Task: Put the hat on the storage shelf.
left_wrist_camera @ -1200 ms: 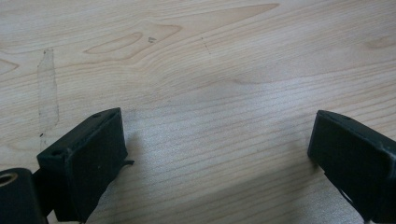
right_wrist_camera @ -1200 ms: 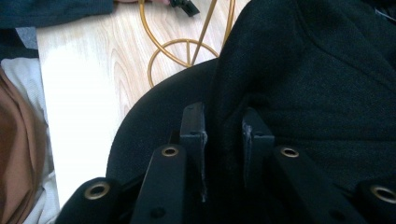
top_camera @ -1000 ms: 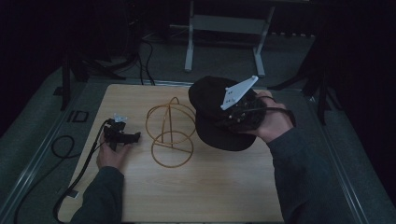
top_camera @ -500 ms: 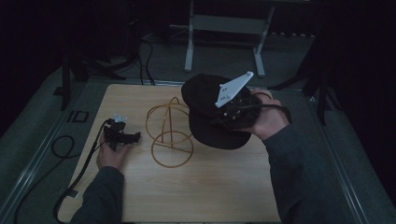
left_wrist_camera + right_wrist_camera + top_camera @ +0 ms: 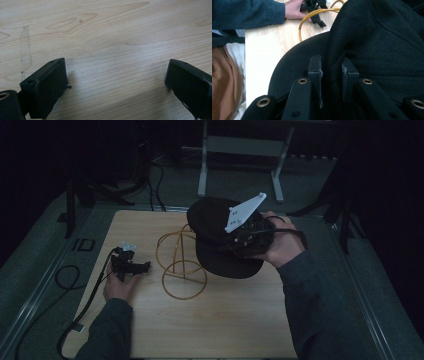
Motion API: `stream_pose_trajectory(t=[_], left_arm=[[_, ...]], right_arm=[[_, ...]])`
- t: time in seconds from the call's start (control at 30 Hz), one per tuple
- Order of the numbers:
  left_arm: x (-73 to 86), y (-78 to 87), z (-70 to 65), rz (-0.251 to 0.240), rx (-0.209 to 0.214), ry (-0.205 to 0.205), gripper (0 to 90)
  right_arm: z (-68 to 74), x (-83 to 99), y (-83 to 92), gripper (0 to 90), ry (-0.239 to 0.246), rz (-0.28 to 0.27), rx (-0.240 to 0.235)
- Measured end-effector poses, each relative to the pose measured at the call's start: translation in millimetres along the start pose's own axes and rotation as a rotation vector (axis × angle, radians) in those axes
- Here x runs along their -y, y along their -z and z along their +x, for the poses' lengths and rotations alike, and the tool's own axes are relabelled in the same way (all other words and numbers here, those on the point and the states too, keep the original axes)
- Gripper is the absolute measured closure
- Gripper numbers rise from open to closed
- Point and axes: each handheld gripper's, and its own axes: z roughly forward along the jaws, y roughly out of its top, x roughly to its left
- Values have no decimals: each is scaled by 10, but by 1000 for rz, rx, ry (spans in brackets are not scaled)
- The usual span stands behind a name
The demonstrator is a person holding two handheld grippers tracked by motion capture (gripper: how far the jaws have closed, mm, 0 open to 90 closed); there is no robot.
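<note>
The right gripper (image 5: 240, 237) is clamped on the black cap (image 5: 215, 227), holding it just right of the gold wire stand (image 5: 180, 262) and partly over its top. The left gripper (image 5: 131, 266) rests left of the stand, jaws apart over bare table (image 5: 112, 37). It looks like the hanging step; next, I'd guess, the crown must settle over the stand's top loop.

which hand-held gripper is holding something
The right hand-held gripper: its jaws pinch the black cap. The left hand-held gripper is open over bare table.
</note>
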Motion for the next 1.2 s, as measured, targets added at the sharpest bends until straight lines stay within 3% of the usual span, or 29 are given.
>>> stream_pose_trajectory(t=[1.2], left_arm=[[-1, 0, 2, 3, 0, -3, 38]], right_arm=[[95, -354, -216, 747, 72, -25, -60]])
